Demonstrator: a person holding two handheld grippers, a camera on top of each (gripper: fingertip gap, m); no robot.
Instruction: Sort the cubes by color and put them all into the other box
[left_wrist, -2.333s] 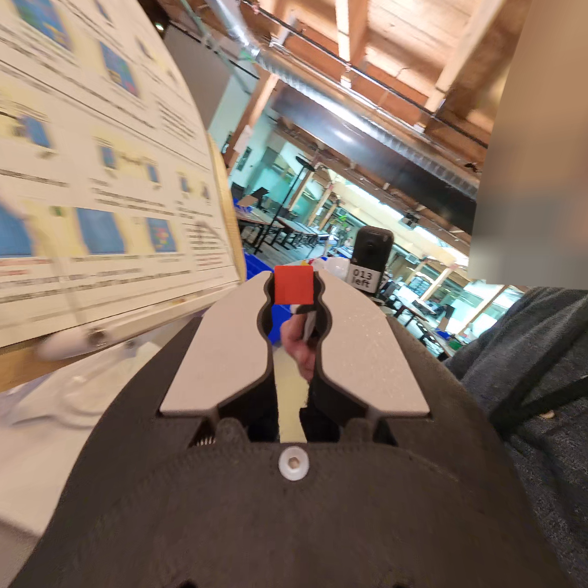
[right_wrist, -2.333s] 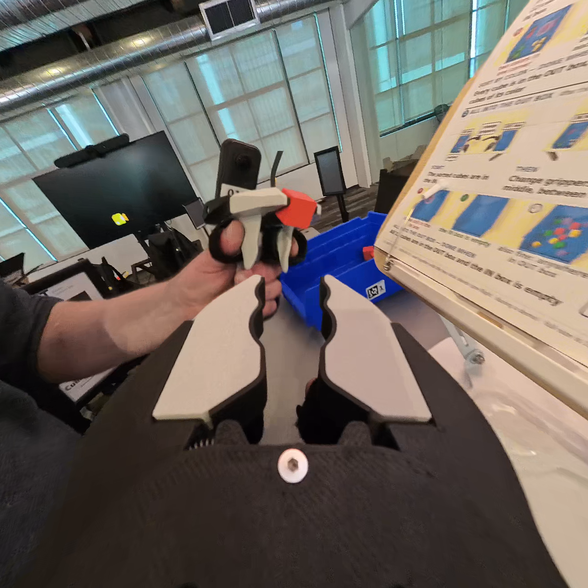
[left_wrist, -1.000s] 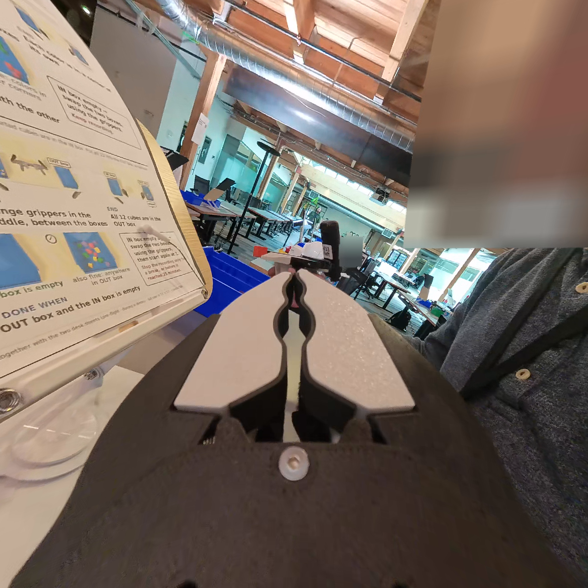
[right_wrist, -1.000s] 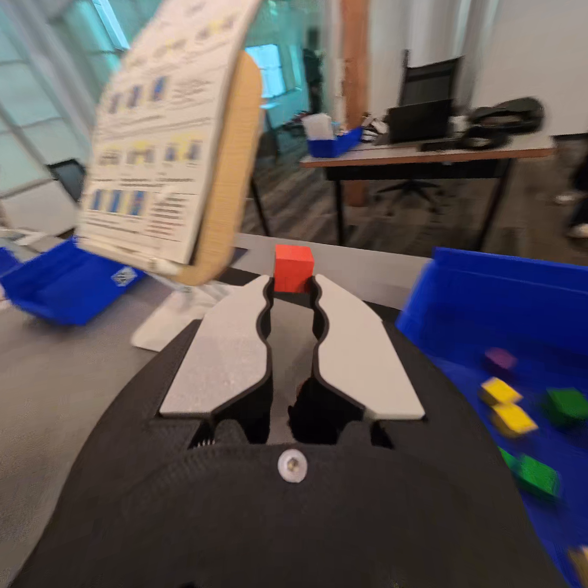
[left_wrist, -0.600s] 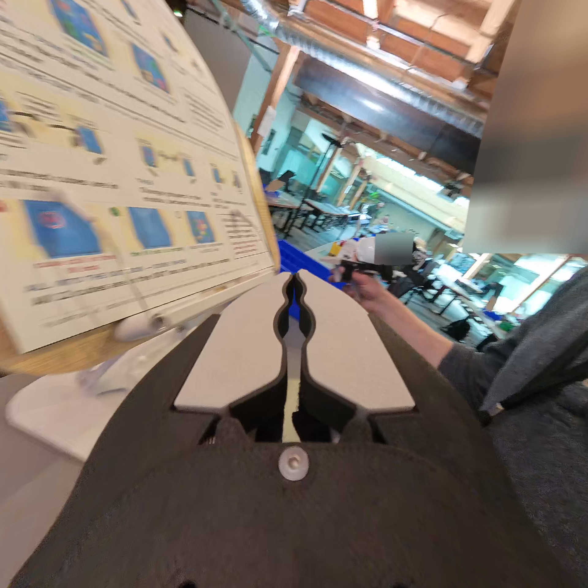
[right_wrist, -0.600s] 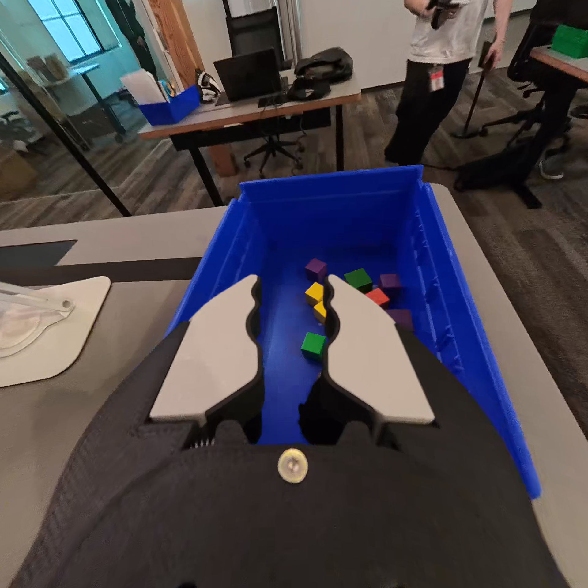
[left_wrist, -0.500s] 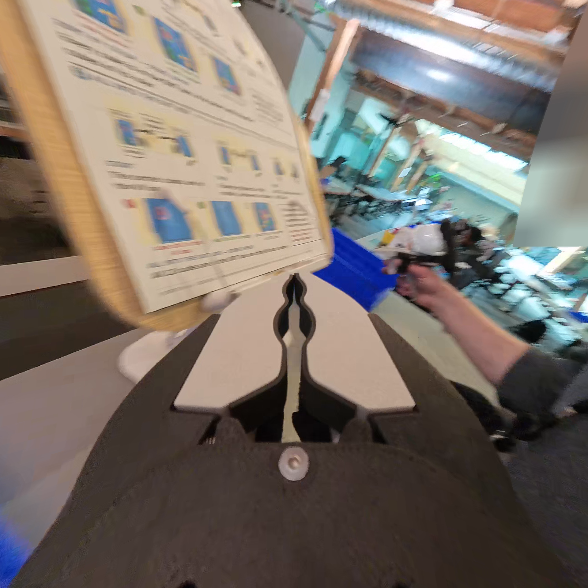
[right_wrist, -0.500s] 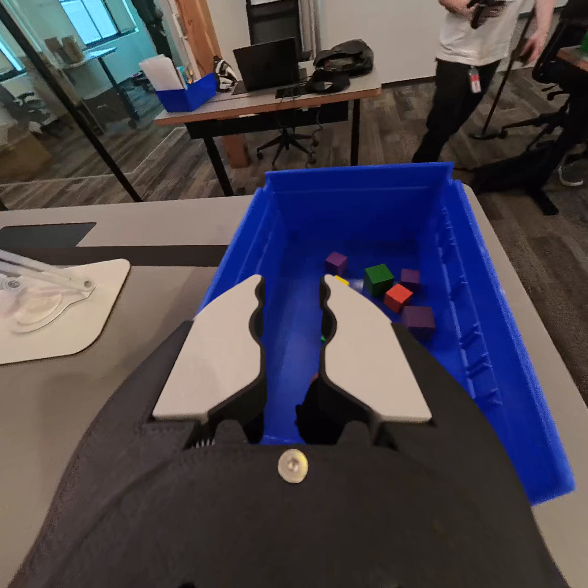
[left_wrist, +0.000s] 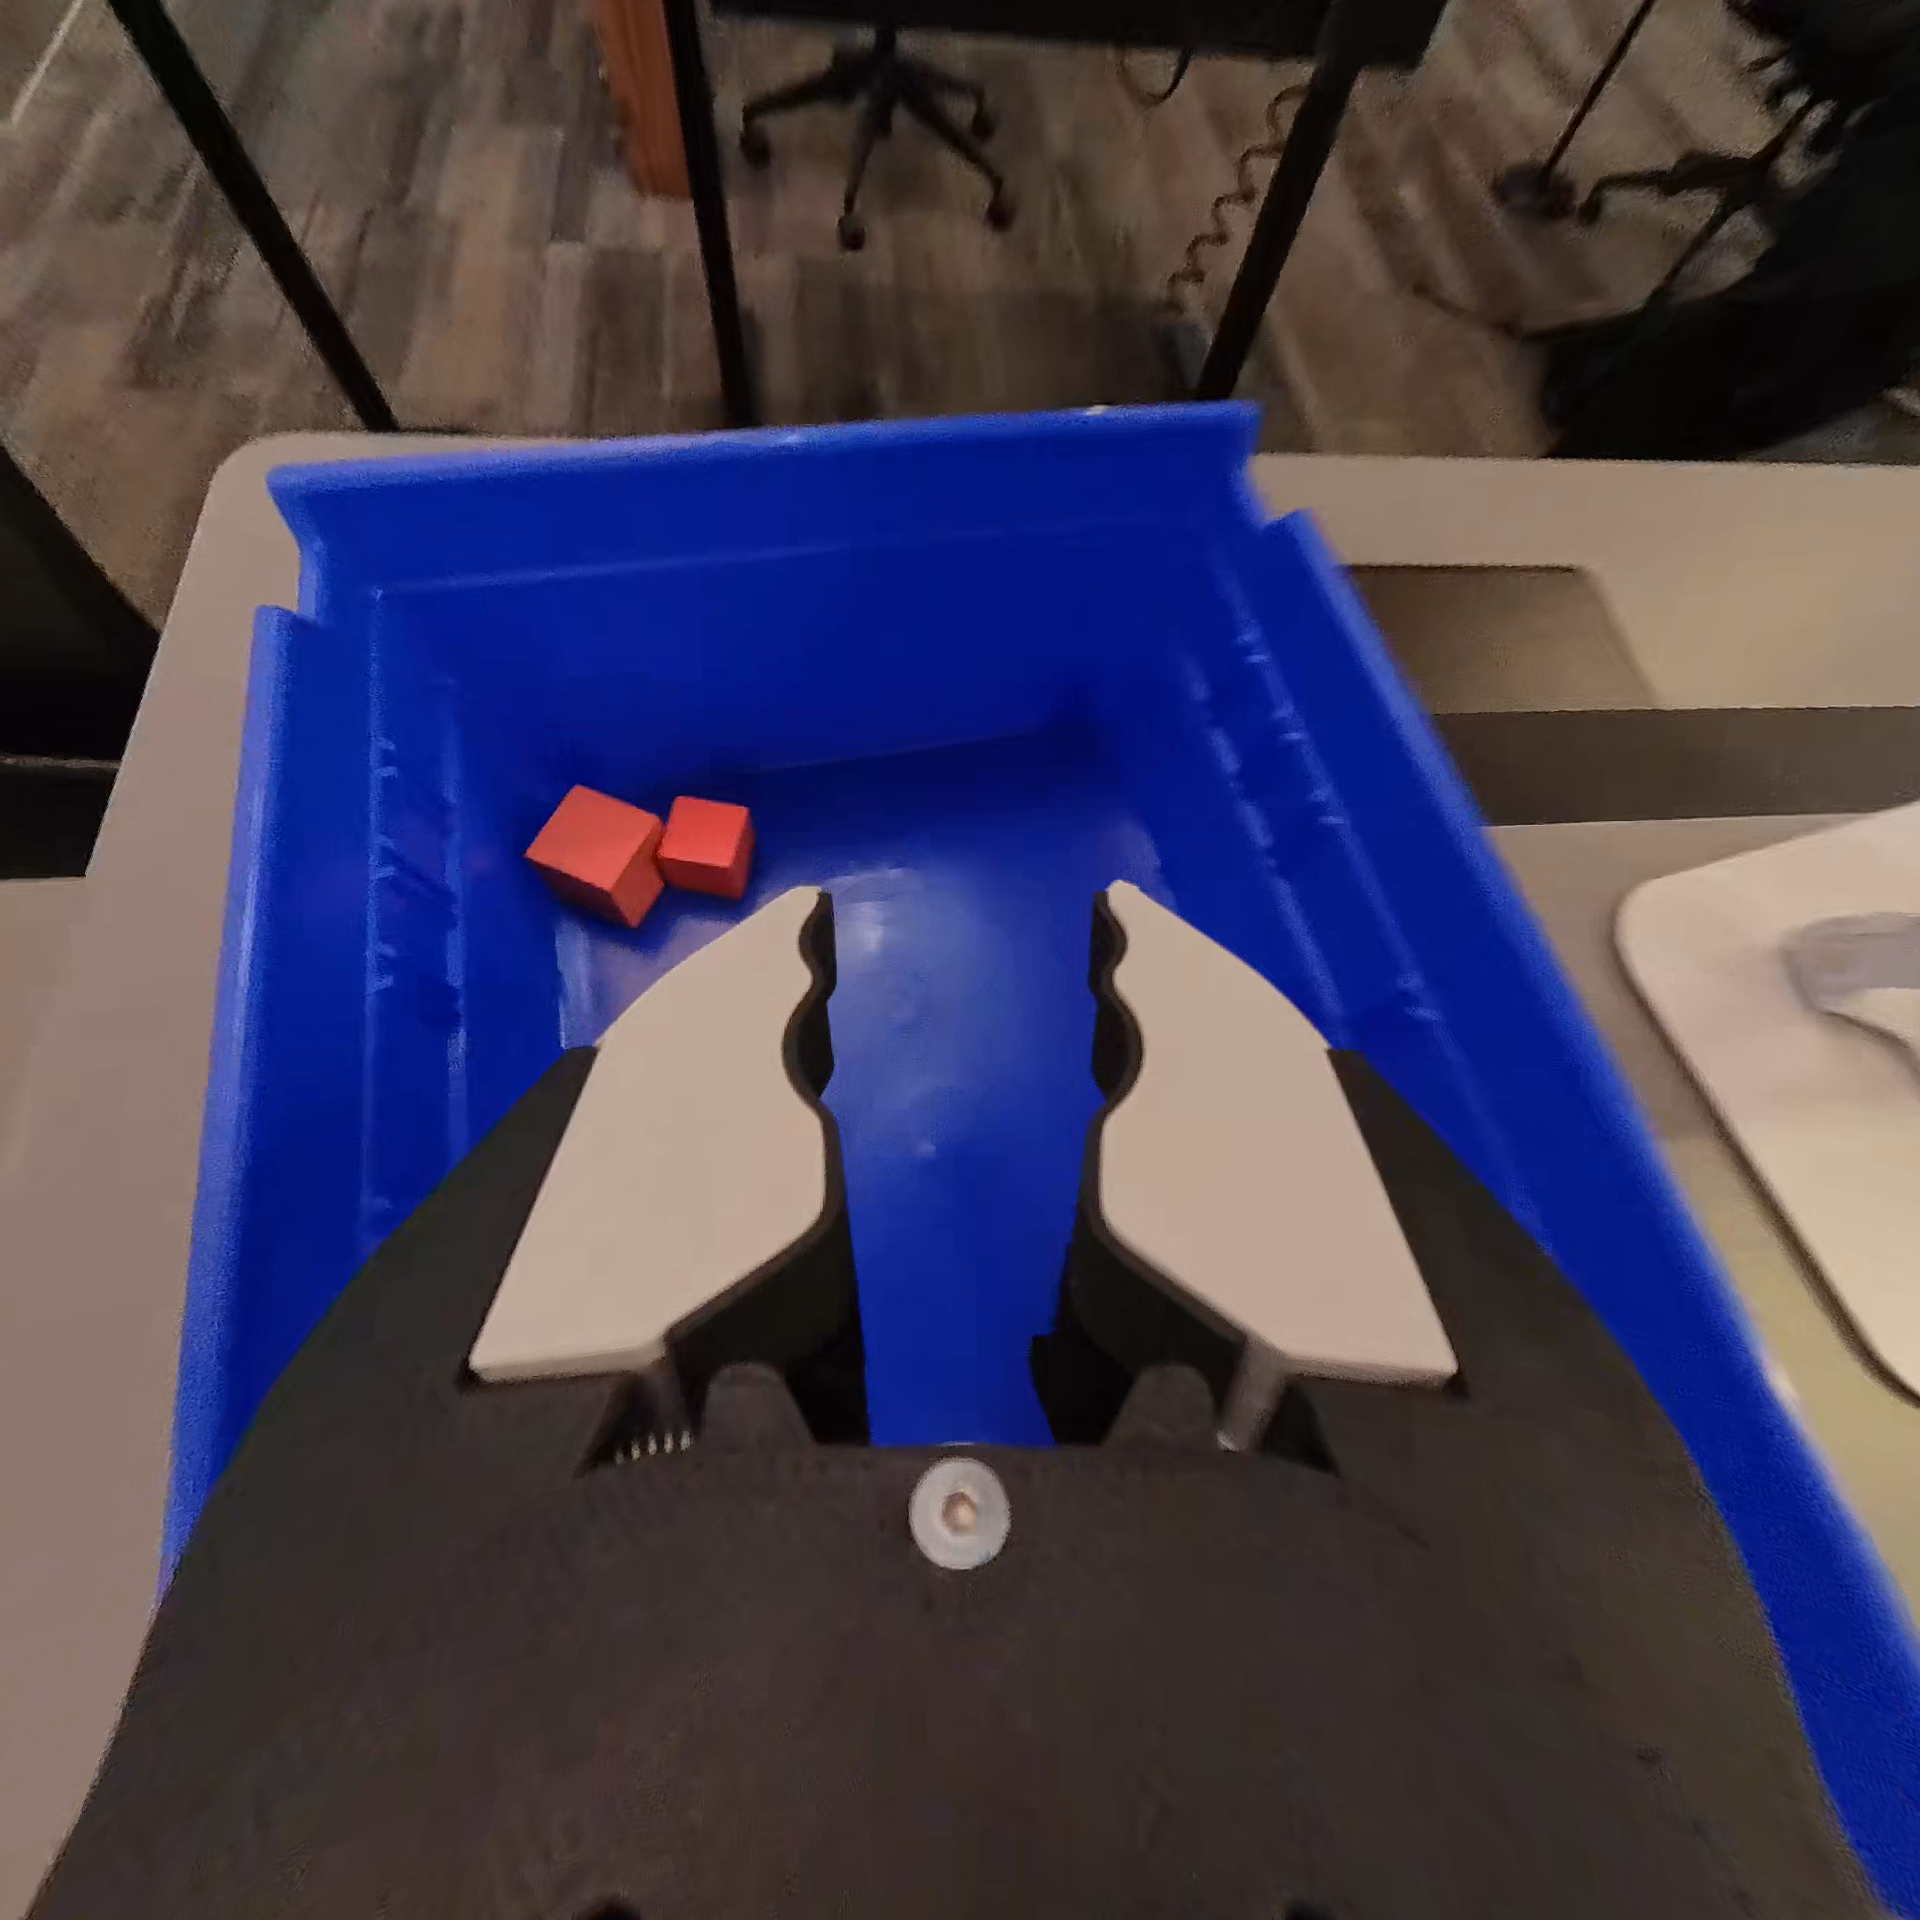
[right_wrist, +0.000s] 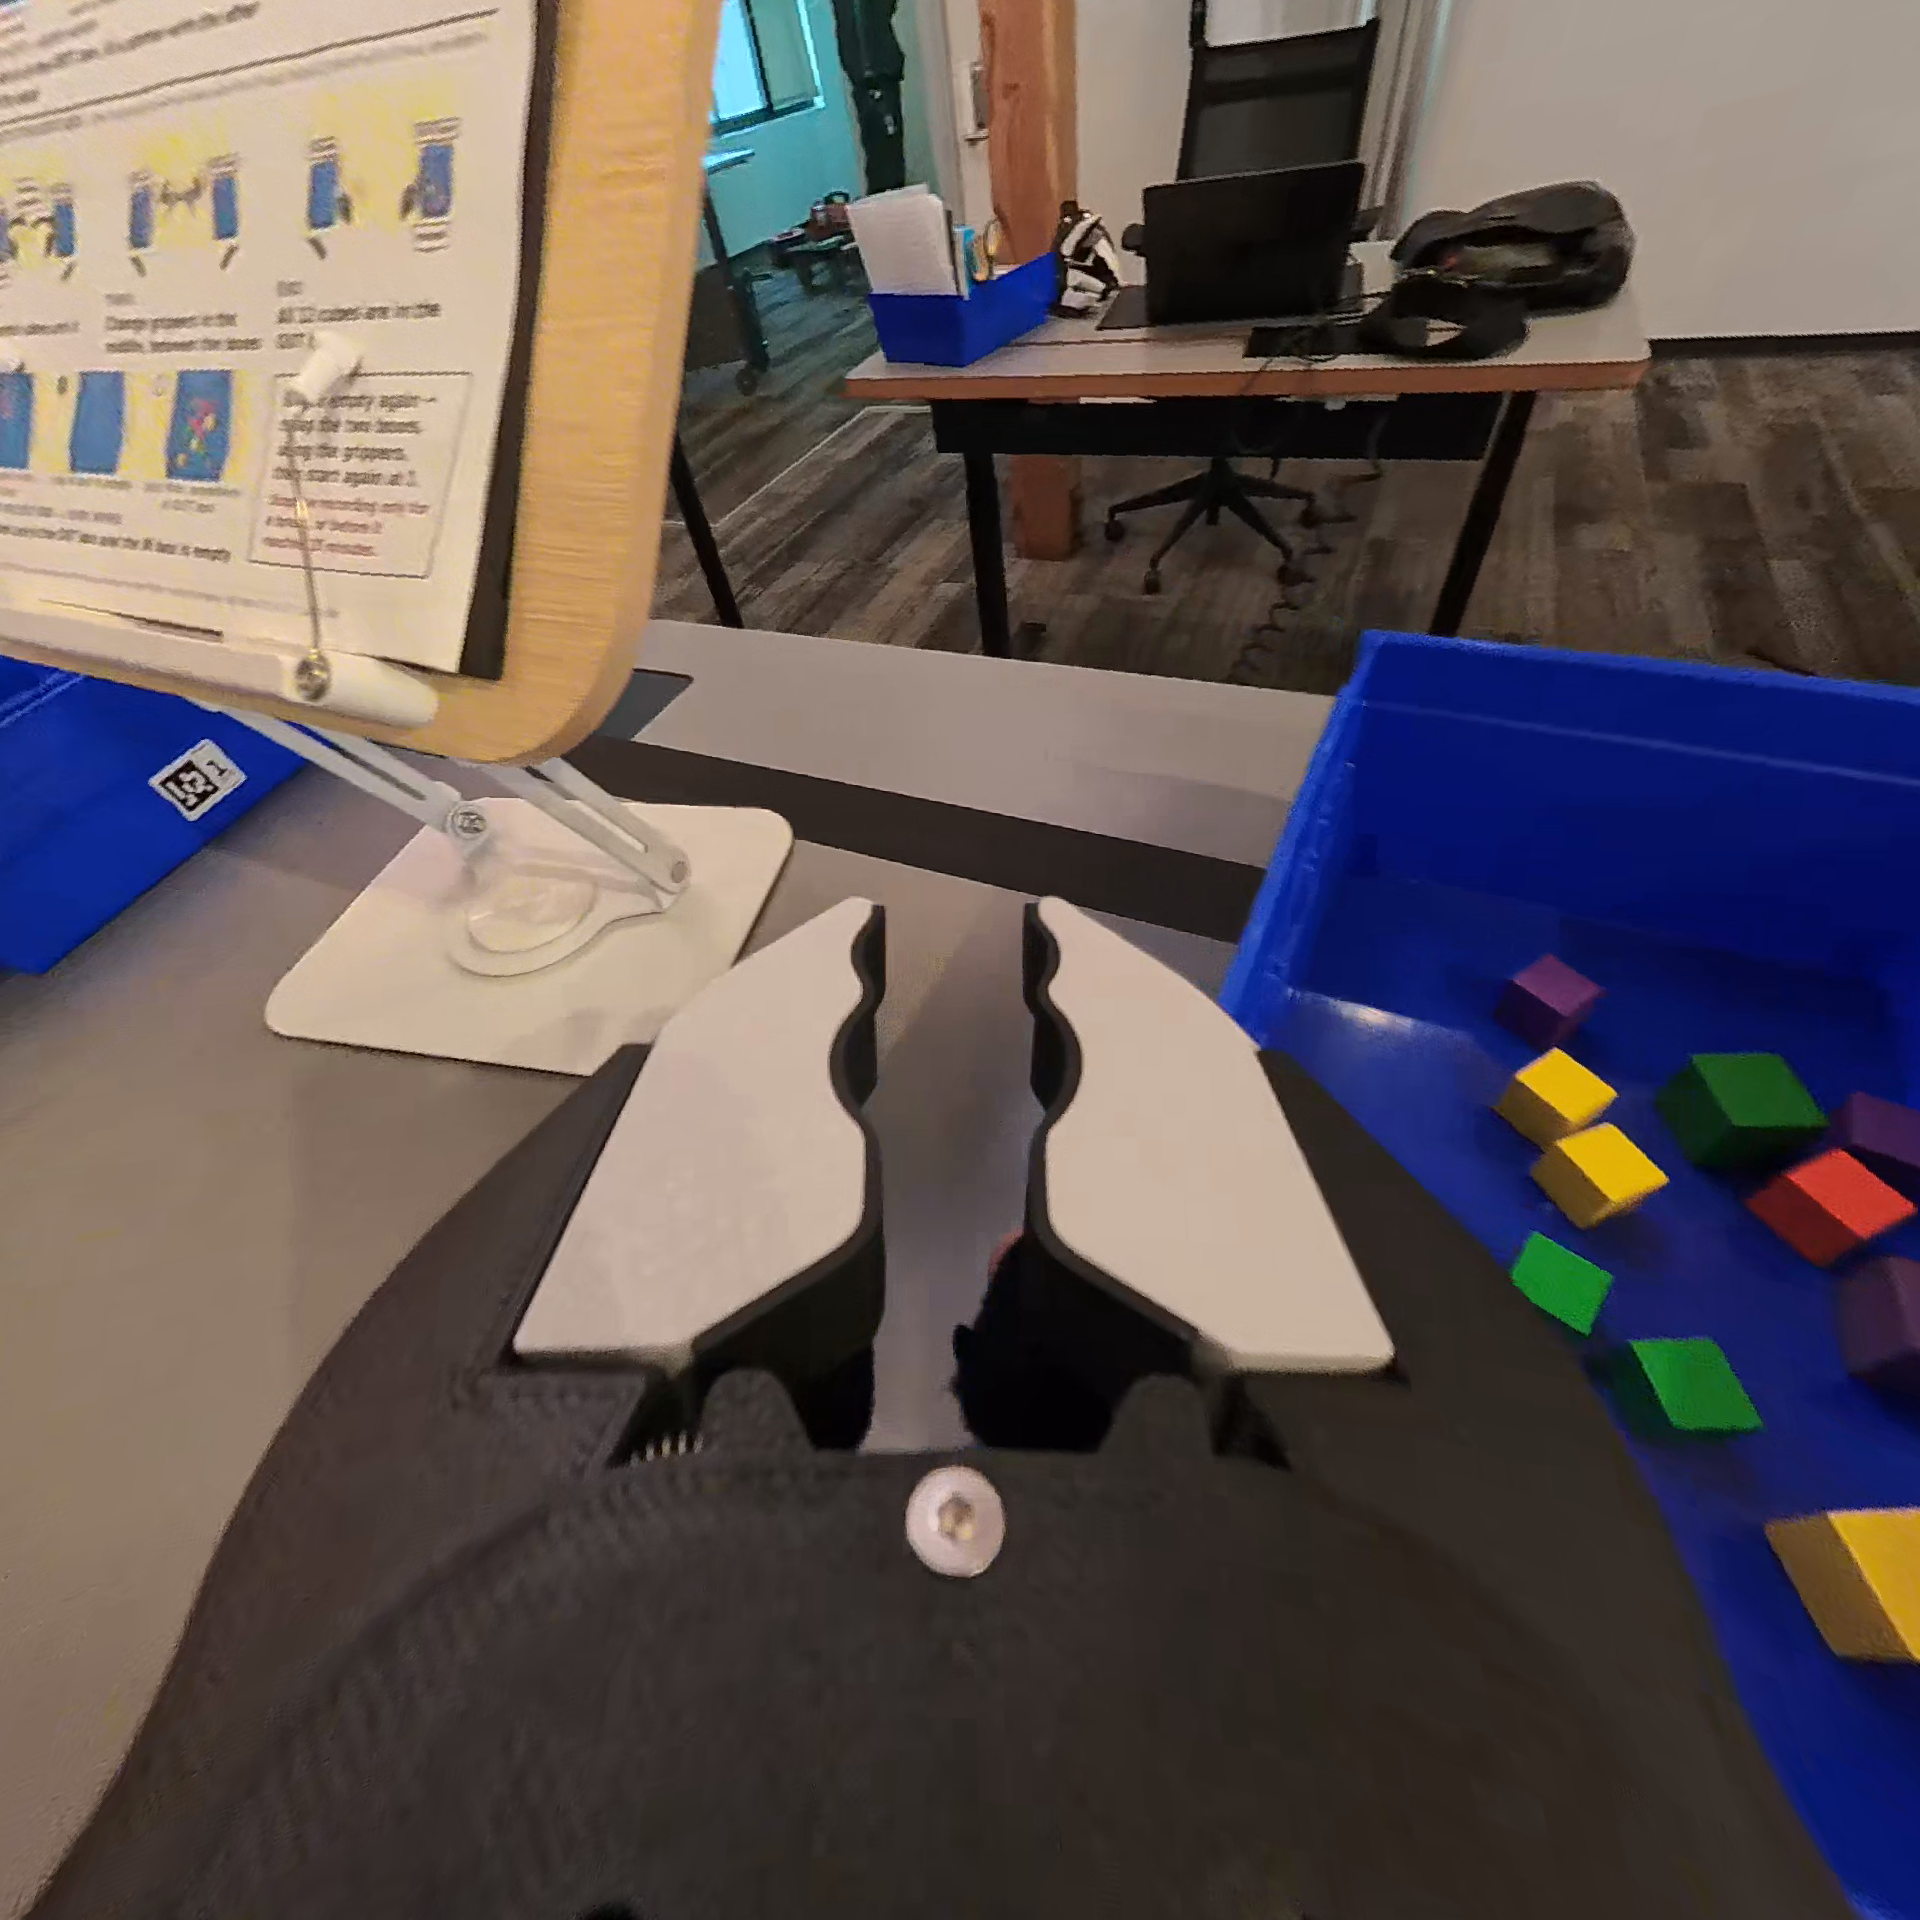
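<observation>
A grey counter (right_wrist: 208, 1195) with a dark strip is seen; behind it, wood-look flooring (right_wrist: 852, 520) and probably an office desk (right_wrist: 1247, 364). The fingers of both grippers are held apart, with nothing between them.

Two red cubes (left_wrist: 636, 852) — blue box (left_wrist: 769, 623).

Black textured gripper (left_wrist: 961, 904), grey fingers (left_wrist: 675, 1143), one silver screw (left_wrist: 958, 1525).

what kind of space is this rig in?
Likely an open-plan office or lab: a desk with a laptop, a rolling office chair, and wood-look plank flooring.
</observation>
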